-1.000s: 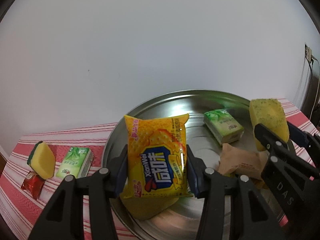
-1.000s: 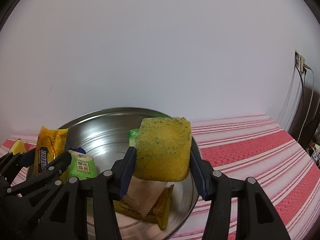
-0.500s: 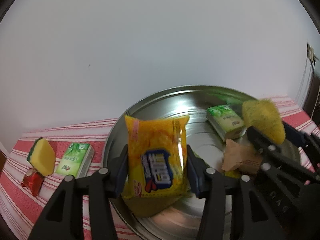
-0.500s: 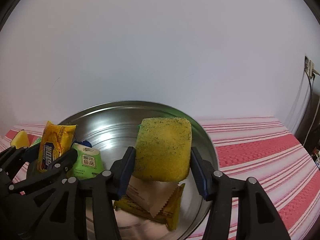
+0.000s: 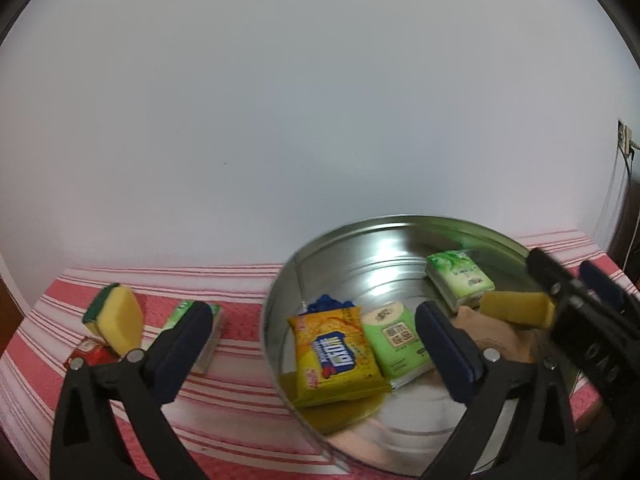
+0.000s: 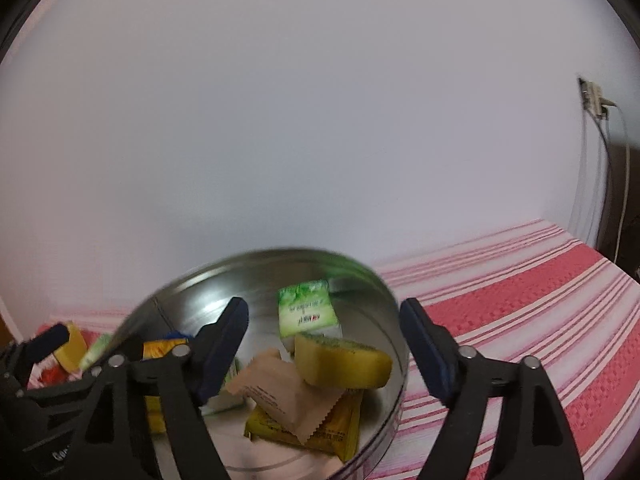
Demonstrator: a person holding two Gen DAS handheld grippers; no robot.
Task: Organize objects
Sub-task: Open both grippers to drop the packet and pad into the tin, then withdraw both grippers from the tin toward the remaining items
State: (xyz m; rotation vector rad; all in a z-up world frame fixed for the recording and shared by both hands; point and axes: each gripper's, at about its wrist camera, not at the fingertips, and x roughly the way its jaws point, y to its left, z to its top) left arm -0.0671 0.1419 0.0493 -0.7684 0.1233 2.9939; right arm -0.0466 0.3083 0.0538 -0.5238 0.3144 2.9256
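Lying in the basin, snack packet between opening left tool.

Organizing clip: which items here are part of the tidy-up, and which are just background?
Part of the job:
- tray
- yellow snack pack, in tray
- sponge, in tray
- green tissue packs, in tray
- second sponge, tissue pack, red packet, on cloth

Background:
- striped cloth
- wall socket
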